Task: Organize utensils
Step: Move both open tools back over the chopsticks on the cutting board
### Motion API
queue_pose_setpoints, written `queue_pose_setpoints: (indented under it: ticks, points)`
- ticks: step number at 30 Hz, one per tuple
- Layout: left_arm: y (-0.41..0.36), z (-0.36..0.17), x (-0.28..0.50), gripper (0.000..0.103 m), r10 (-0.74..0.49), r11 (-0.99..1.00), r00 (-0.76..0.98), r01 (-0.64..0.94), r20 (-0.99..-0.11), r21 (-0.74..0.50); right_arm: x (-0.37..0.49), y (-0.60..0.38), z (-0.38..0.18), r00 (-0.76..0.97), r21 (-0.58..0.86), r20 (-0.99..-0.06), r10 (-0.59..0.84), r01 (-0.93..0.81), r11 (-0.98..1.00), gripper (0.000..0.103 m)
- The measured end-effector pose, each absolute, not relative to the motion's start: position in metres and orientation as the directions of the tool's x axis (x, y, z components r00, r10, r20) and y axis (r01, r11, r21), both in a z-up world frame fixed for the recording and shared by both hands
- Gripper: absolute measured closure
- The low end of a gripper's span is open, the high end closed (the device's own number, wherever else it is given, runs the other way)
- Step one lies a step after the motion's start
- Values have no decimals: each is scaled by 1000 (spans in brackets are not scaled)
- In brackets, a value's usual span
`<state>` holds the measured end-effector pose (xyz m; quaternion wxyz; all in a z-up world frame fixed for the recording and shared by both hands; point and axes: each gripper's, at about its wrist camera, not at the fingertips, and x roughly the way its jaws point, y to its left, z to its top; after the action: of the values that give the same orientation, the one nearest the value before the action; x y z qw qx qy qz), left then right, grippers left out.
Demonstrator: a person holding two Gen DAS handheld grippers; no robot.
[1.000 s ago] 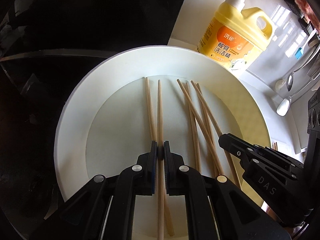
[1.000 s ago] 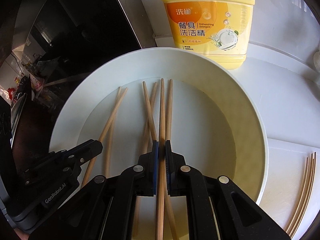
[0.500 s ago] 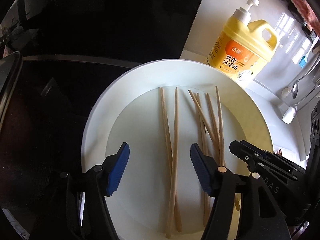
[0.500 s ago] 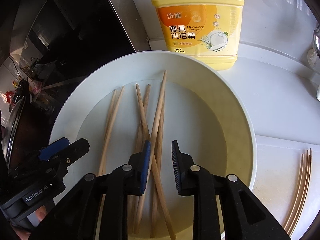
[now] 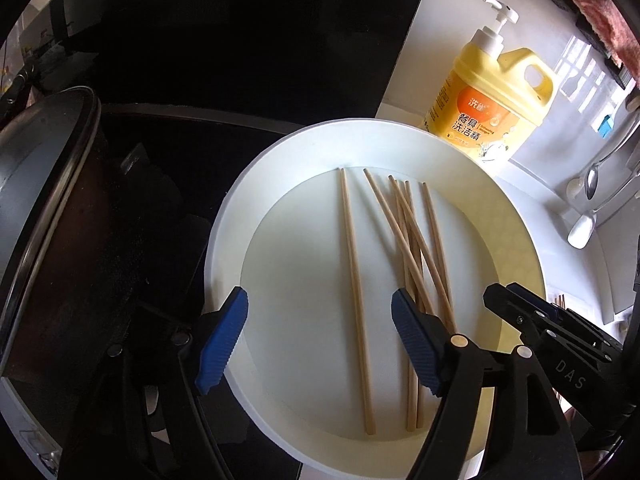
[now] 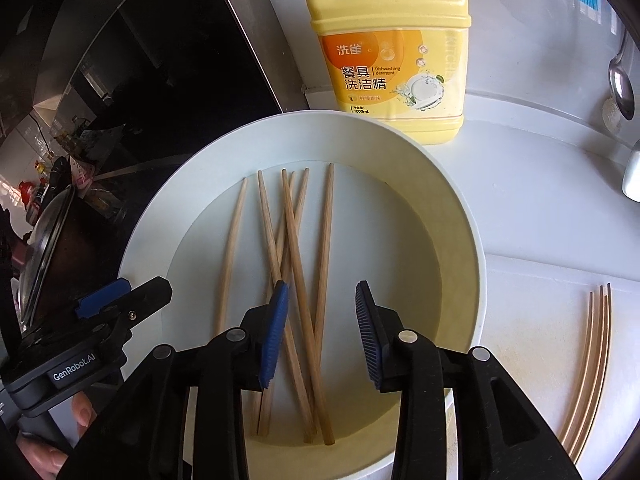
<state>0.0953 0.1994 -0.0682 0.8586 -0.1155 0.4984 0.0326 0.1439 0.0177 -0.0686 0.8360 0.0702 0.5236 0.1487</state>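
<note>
Left gripper (image 5: 320, 338) jaws, just opening, stand wide over one loose chopstick (image 5: 354, 288). Right gripper (image 6: 322, 334) jaws, also opening, stand narrower above crossed chopsticks (image 6: 296, 272), gripping none. Bowl (image 6: 472, 240) rim surrounds both.

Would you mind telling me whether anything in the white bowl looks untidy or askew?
Yes: the chopsticks in the bowl lie crossed over each other in a loose heap, while one lies apart on its own, so they are not lined up.

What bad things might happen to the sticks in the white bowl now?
1. The chopsticks lie crossed in the white bowl, so grabbing one might drag others along.
2. Both the left gripper and right gripper hang open, close together above the bowl; they might bump.
</note>
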Motion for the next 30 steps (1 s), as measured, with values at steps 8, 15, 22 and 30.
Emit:
queue_pose_setpoints:
  ticks: [8,15,22,30]
  points:
    - [193,-57,76,24,-41,973,520,-173,-853,-152,120,6,-53,439,288,-829,346,-195,938,62]
    - [175,-45,58,23,-37,975,532,-167,-846,-148,93,-17,-37,473,292,-807,354,-202,935,58]
    - [140,-36,39,21,-36,980,540,-144,-841,-135,62,-54,-32,486,289,-805,340,-179,941,56]
    - [91,-30,20,21,-44,987,541,-104,-840,-119,29,-106,-34,494,293,-808,321,-136,946,55]
